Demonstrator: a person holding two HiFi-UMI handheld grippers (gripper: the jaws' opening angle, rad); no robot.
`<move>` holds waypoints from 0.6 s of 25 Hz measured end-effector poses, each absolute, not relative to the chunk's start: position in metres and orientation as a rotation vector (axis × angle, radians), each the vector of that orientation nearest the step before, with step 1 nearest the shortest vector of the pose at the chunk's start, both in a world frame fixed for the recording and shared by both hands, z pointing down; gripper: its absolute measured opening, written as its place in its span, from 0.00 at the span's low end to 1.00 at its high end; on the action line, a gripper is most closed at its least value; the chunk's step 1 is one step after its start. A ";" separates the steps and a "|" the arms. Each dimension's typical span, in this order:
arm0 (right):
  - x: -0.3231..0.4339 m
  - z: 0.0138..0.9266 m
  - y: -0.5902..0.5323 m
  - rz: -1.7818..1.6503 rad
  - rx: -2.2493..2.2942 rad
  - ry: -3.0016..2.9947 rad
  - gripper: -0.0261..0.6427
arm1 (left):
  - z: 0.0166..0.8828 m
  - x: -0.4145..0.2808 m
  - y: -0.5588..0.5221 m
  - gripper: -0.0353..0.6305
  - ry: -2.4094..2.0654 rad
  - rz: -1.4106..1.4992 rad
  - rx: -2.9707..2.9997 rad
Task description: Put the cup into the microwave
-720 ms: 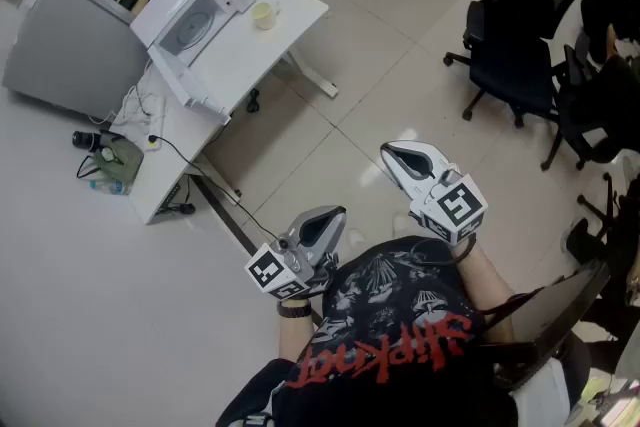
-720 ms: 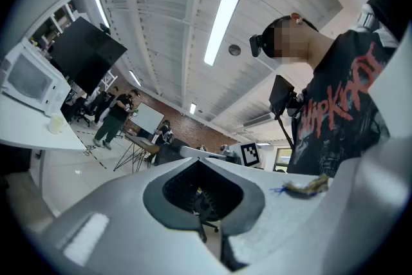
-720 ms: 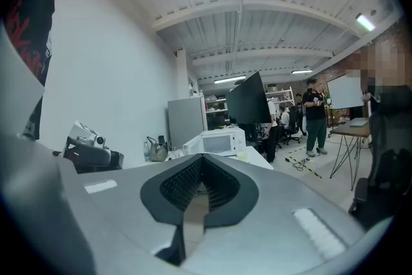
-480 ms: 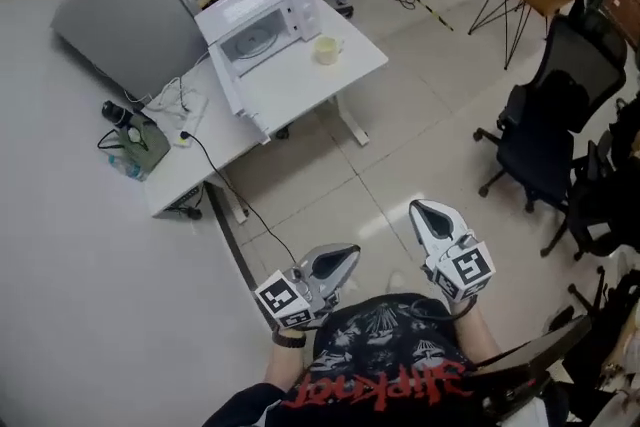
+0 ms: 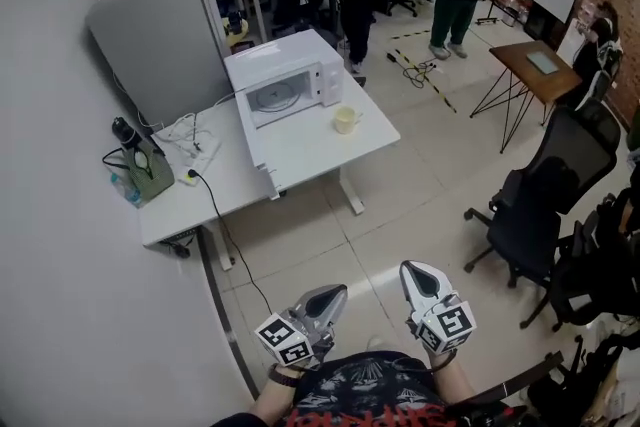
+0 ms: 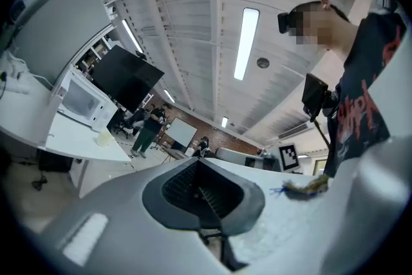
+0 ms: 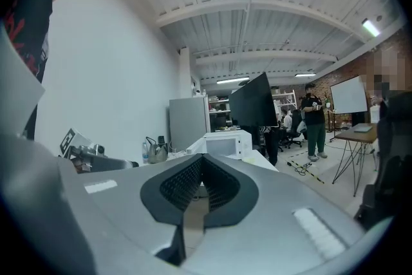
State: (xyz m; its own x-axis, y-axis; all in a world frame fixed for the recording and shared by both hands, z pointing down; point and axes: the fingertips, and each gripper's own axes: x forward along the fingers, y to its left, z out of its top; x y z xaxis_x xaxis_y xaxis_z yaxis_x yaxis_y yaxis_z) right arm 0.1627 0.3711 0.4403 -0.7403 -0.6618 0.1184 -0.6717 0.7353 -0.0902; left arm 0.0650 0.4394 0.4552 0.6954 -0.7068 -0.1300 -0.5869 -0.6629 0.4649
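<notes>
The jaws of the left gripper (image 5: 334, 295) are pressed together and nothing is between them. The left gripper view shows the two dark pads meeting, with only the room behind. The jaws of the right gripper (image 5: 415, 273) are also closed on nothing in the right gripper view. Both grippers are held close to the person's body at the bottom of the head view, side by side, and they point toward the upper part of the frame.

The cup (image 5: 345, 120) stands upright on the white bench (image 5: 310, 155) in the upper middle of the head view. It is just beside the microwave (image 5: 285, 80), at its right front corner, and well apart from both grippers, with open floor between. The inside of the microwave with its turntable is visible, and a white panel reaches forward at its left side, so the door seems to stand open.

The step in hand is probably the approach, because no grasp has begun. The next move calls for the person to come to the bench, spread the jaws of one gripper, and bring them around the cup before closing. A black chair (image 5: 545, 205) stands at the right, away from the path.
</notes>
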 end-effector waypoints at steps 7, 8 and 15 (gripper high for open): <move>0.126 0.440 0.362 0.134 1.076 -2.828 0.04 | 0.479 0.059 0.408 0.06 -1.043 -0.297 2.574; 0.119 0.441 0.356 0.137 1.070 -2.825 0.04 | 0.483 0.055 0.401 0.06 -1.047 -0.289 2.568; 0.071 0.473 0.256 0.192 0.914 -2.931 0.04 | 0.518 0.026 0.307 0.06 -1.203 -0.202 2.474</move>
State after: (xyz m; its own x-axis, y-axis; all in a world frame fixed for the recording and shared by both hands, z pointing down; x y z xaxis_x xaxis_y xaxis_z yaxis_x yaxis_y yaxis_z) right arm 0.0708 0.2564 0.4731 -0.8215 -0.5615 0.0991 -0.5696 0.8159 -0.0992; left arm 0.0261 0.3073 0.5181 0.6228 -0.7815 0.0364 -0.7266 -0.5606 0.3971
